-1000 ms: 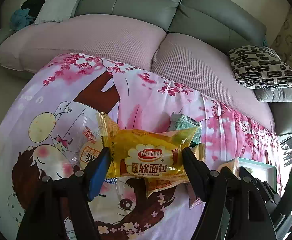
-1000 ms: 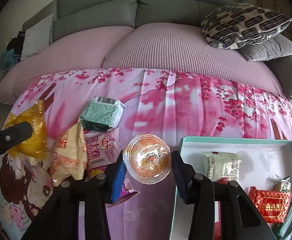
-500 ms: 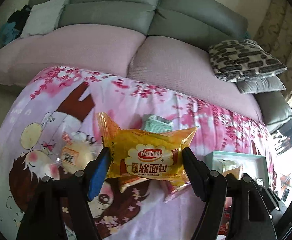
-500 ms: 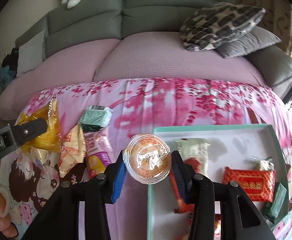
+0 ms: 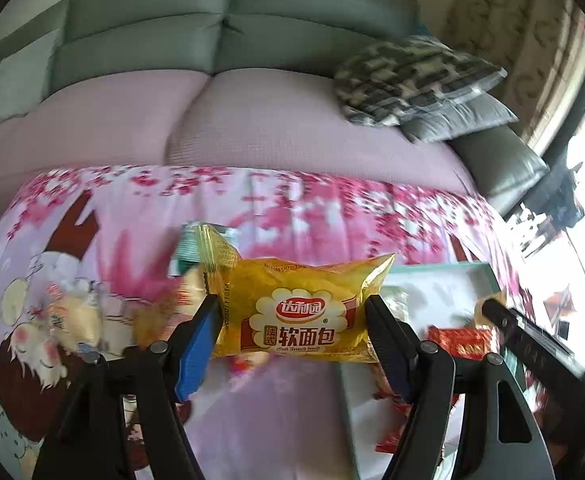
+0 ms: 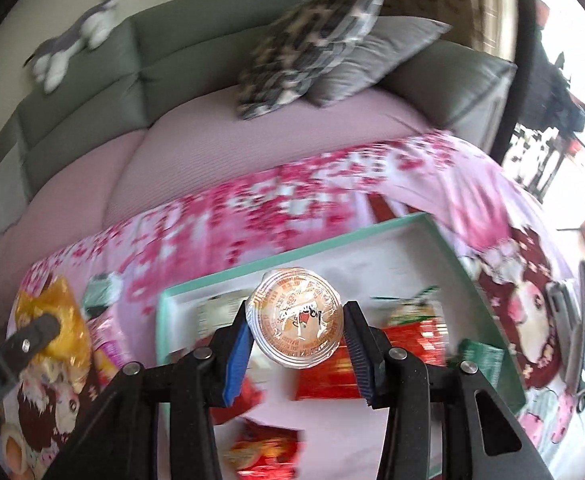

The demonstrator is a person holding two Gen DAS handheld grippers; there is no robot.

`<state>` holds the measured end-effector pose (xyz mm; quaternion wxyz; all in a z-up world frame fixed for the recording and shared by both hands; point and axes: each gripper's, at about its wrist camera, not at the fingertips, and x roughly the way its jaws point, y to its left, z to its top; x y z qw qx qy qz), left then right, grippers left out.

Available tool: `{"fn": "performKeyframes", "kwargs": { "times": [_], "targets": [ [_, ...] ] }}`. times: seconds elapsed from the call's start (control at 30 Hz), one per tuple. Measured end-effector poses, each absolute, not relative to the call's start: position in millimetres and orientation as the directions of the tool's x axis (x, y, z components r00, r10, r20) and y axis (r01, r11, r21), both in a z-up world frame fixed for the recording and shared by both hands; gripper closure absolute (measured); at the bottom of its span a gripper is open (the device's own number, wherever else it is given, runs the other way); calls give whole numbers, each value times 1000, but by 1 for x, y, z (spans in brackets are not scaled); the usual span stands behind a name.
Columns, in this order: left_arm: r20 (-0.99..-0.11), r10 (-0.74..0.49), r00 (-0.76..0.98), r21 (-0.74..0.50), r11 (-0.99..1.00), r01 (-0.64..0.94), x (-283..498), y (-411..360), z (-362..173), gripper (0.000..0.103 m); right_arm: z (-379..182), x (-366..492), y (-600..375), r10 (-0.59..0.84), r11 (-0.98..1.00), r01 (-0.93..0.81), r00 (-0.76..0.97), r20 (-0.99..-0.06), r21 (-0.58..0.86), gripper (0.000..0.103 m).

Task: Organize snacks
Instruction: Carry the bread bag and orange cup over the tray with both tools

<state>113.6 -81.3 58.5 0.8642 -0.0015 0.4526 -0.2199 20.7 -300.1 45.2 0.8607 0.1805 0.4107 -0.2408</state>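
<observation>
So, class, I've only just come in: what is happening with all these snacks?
A person is sorting snacks into a teal-rimmed box, with a gripper in each hand. The left gripper is shut on a yellow soft-bread packet, held above the floral cloth near the box's edge. The right gripper is shut on a round sealed cup, held over the box, which already has a red packet and other snacks in it. More packets lie on the cloth.

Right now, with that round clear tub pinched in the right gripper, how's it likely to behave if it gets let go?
The round clear tub looks rigid, since its rim keeps its circle under the right gripper. Its glossy wall probably makes it slippery. Released on edge, it may roll in the teal box.
</observation>
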Motion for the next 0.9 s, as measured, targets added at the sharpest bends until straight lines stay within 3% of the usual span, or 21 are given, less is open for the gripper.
{"fn": "performKeyframes", "kwargs": {
  "times": [0.3,0.9],
  "targets": [
    [-811,-378,446,-130,860,493,98,-145,46,30,28,-4,-364,-289,726,668,509,-811,161,56],
    [-852,-378,362,-124,818,562,113,-243,10,29,13,11,-382,-288,748,647,513,-809,144,56]
  ]
}}
